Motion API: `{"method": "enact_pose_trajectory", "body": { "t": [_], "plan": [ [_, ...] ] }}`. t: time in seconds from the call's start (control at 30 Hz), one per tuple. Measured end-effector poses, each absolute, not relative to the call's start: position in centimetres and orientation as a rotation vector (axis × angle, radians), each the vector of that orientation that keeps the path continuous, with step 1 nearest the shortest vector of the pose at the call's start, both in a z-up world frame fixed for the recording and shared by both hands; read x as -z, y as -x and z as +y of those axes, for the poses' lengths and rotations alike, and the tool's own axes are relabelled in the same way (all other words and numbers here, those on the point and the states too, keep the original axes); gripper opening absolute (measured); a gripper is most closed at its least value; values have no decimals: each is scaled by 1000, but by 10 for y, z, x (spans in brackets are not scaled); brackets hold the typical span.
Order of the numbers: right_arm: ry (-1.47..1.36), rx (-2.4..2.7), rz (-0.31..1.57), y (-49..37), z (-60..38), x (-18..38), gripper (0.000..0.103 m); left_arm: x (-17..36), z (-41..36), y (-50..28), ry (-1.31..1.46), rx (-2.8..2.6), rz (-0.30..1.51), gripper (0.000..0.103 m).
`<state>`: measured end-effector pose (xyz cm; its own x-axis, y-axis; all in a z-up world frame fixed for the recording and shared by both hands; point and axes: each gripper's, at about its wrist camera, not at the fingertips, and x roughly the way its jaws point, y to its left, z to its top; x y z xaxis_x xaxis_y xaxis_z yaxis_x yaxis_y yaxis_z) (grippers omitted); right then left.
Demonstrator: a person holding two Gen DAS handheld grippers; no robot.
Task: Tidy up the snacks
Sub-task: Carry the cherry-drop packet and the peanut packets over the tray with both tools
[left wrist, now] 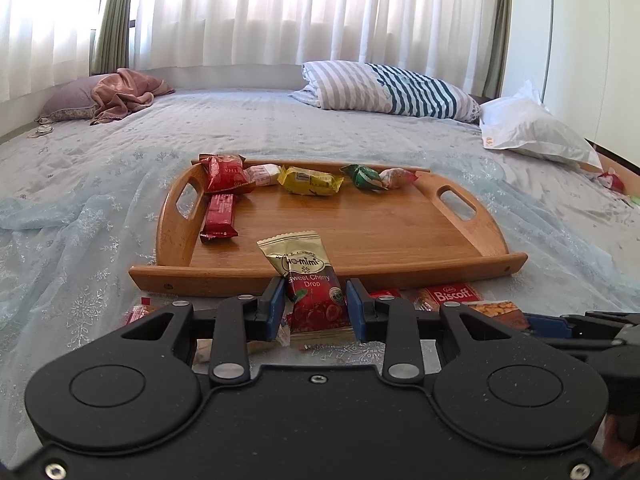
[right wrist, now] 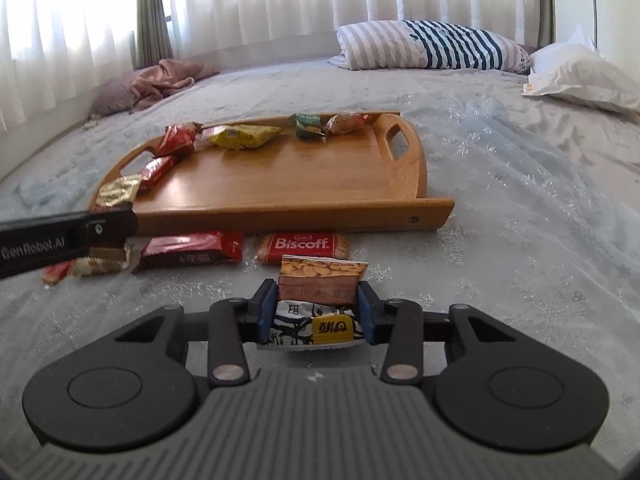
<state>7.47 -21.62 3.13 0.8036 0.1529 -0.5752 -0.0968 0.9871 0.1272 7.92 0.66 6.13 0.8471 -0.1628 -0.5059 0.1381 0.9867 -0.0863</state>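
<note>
Currently, step in hand: carrying two packets to the wooden tray (left wrist: 460, 246) on the bed.

Left gripper (left wrist: 316, 307): blue pads closed onto the lower half of a Sweet Cherry Drop candy packet (left wrist: 306, 280), which stands upright just short of the tray's near rail. Judged advice: lift it clear of the rail before moving forward, and set it in the bare middle of the tray rather than on the packets already there.

Right gripper (right wrist: 317, 312): pads pinched on the sides of a peanut snack packet (right wrist: 322, 280), held low over the bedspread, near side of the tray. Same clearance needed; keeping the two tools apart would avoid a knock.

Tray contents, left to right:
- red bar wrapper (left wrist: 218, 216), along the left wall
- red pouch (left wrist: 224, 174), far-left corner
- pale wrapped sweet (left wrist: 262, 174)
- yellow packet (left wrist: 310, 180)
- green packet (left wrist: 362, 176)
- orange-white wrapped sweet (left wrist: 398, 178)

Loose on the bedspread, before the tray: dark red bar (right wrist: 192, 254), Biscoff biscuit (right wrist: 302, 246).
</note>
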Motion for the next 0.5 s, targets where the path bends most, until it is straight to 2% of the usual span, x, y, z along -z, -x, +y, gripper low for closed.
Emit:
{"method": "enact_pose_trajectory", "body": {
  "t": [0.5],
  "plan": [
    [-88,-173,517,-129,-222,-72,46,-68,14,-134,50,173,535,31]
  ]
}}
